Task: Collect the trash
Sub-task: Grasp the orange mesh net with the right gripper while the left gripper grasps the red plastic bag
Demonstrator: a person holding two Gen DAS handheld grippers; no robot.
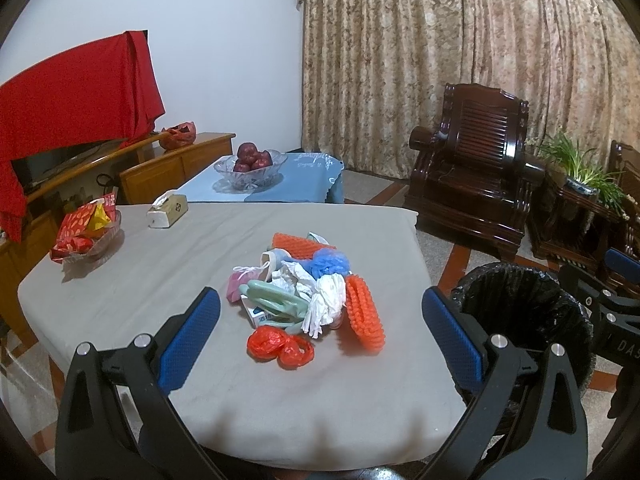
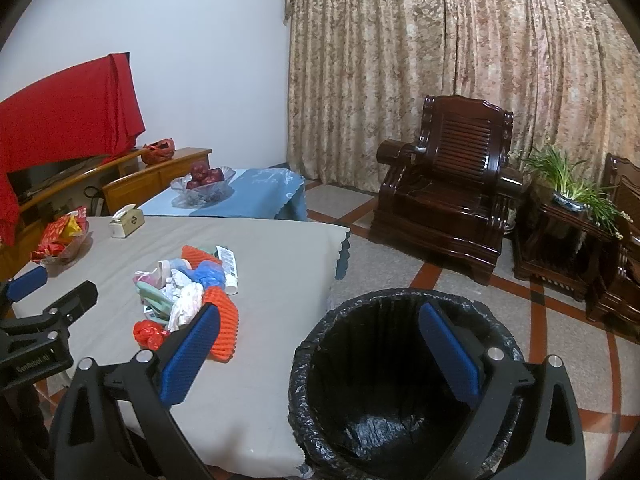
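Trash pile sits mid-table, dead ahead of my left gripper, jaws spread, empty. Right gripper, also spread and empty, hangs over the bin; left is nearer, red bag closest.

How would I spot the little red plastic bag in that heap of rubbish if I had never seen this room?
Start at the grey-clothed table beside the black-lined trash bin, and find the trash pile in its middle. At the pile's near edge, closest to the open left gripper, lies the crumpled red plastic bag. Unlike the ridged orange foam nets nearby, it is glossy, smooth and knotted into two small lumps.
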